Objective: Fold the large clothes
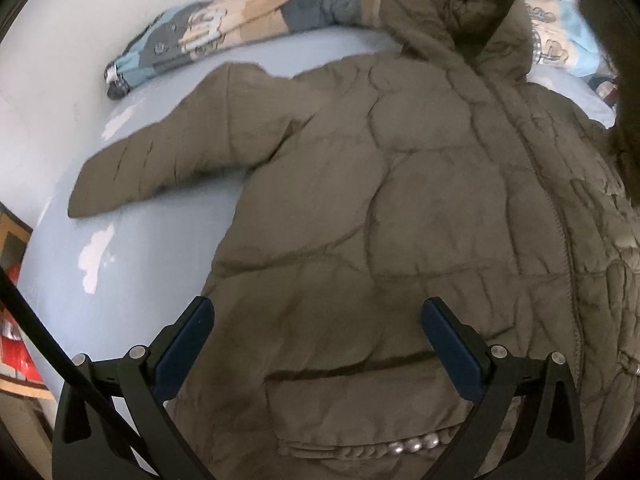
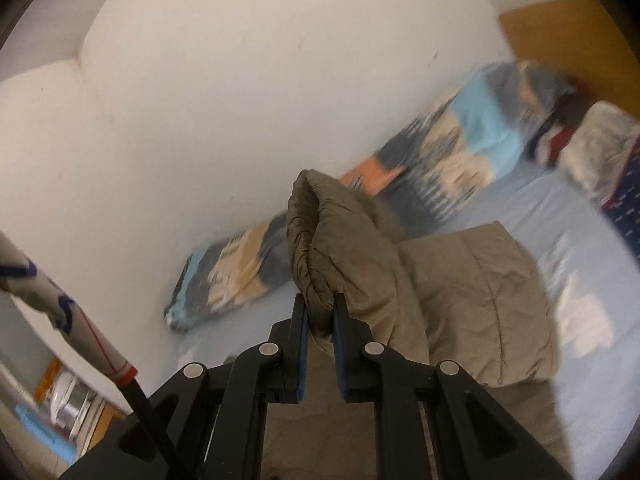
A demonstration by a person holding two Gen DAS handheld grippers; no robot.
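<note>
An olive-brown puffer jacket [image 1: 400, 184] lies front up on a pale blue bed sheet [image 1: 160, 256], hood [image 1: 452, 12] toward the wall and its left sleeve [image 1: 160, 160] spread out to the side. My left gripper [image 1: 316, 316] hovers open over the jacket's lower hem, nothing between its blue pads. In the right wrist view my right gripper [image 2: 320, 308] is shut on the cuff of the jacket's other sleeve [image 2: 328, 236], lifted off the bed with the jacket body [image 2: 480, 300] lying below.
A rolled patterned blanket [image 1: 224, 24] [image 2: 420, 168] lies along the white wall [image 2: 240, 80]. Pillows [image 2: 600, 156] and a wooden headboard [image 2: 560, 28] are at the right. Shelving with red items [image 1: 16, 340] stands off the bed's left edge.
</note>
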